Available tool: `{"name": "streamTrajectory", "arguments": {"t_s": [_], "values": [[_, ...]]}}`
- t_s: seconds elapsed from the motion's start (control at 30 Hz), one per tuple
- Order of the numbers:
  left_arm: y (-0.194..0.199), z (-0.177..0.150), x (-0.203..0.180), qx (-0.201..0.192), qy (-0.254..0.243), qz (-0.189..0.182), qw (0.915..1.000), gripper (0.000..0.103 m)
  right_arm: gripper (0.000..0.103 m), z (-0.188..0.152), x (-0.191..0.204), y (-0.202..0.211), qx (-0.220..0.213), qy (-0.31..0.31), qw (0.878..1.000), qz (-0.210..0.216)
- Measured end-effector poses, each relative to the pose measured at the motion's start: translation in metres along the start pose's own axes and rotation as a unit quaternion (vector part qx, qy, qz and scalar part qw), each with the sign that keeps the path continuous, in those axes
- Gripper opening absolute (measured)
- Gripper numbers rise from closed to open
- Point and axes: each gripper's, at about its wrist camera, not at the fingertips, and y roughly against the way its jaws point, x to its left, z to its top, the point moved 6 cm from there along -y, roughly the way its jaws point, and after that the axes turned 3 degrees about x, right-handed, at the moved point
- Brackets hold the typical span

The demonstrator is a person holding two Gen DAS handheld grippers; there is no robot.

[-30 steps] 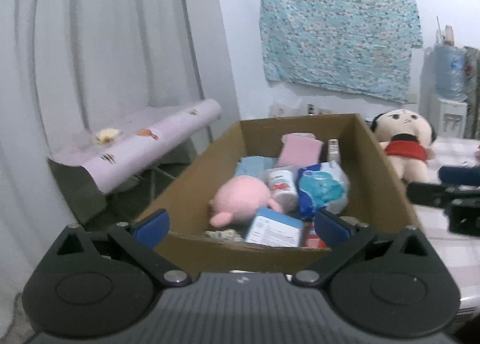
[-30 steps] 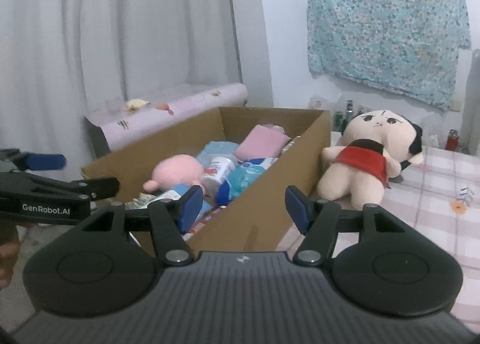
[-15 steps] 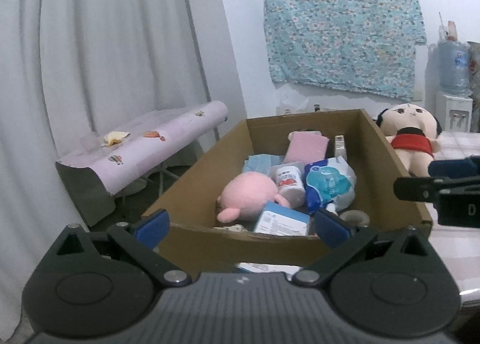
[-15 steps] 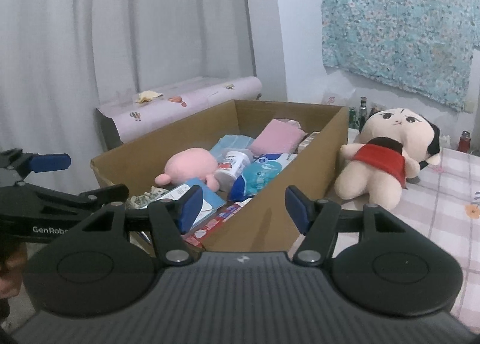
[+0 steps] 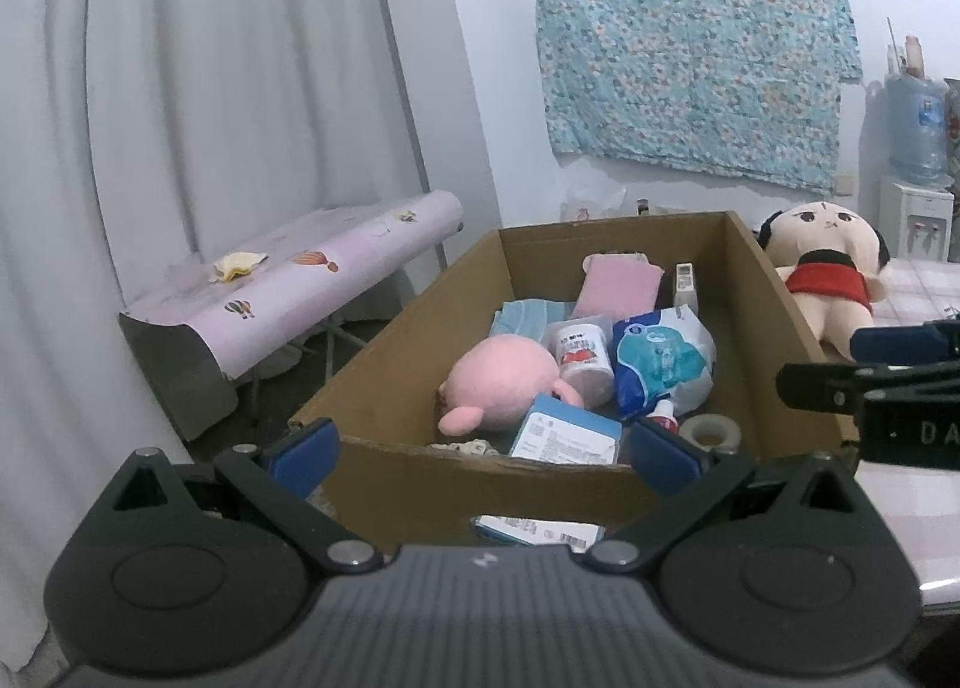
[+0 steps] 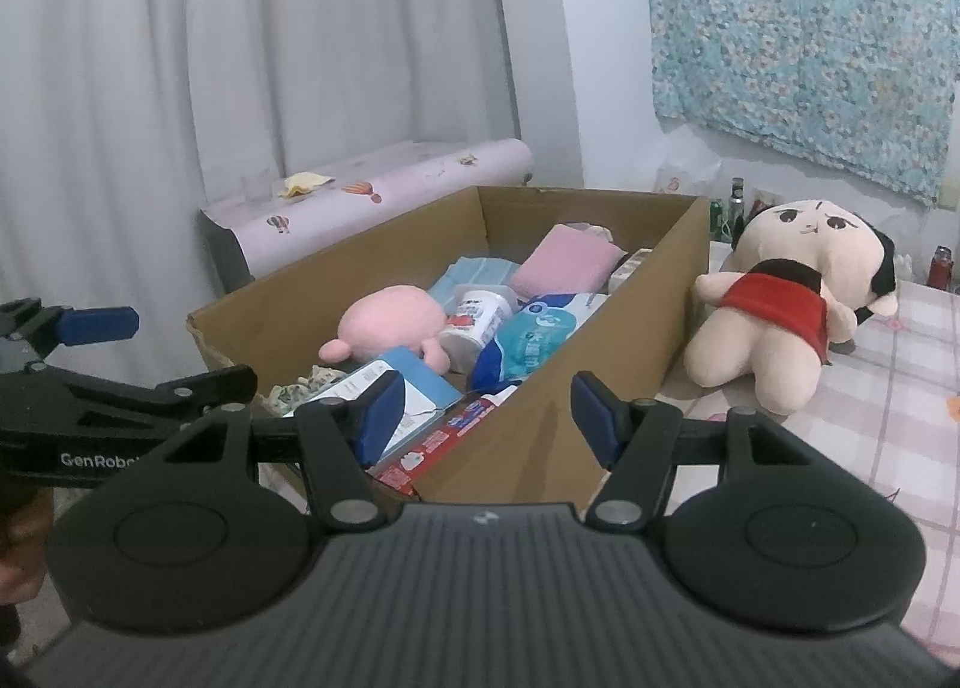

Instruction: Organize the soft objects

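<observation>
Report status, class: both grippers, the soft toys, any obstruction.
Left hand-held gripper open, empty. Right hand-held gripper open, empty. Pink plush in cardboard box; doll in red dress outside. Box's near wall in the way.

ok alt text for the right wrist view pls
An open cardboard box holds a pink plush, packets and a pink cloth, with a doll in red lying outside it; the right claw hangs open in front.

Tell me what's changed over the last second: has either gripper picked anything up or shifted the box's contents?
Nothing grabbed or released. Left gripper and right gripper are open and empty as before; only the views shifted slightly. The pink plush in the cardboard box and the doll beside it haven't moved.
</observation>
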Motion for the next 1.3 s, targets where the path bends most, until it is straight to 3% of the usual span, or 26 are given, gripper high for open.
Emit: {"name": "streamTrajectory", "arguments": {"t_s": [0.27, 1.3], "values": [[-0.003, 0.001, 0.0, 0.005, -0.007, 0.024, 0.9997, 0.103, 0.062, 0.0, 0.003, 0.002, -0.002, 0.01, 1.0, -0.003], [0.007, 0.004, -0.001, -0.003, -0.011, 0.013, 0.9999, 0.103, 0.065, -0.001, -0.009, 0.009, -0.01, -0.01, 1.0, -0.009]]}}
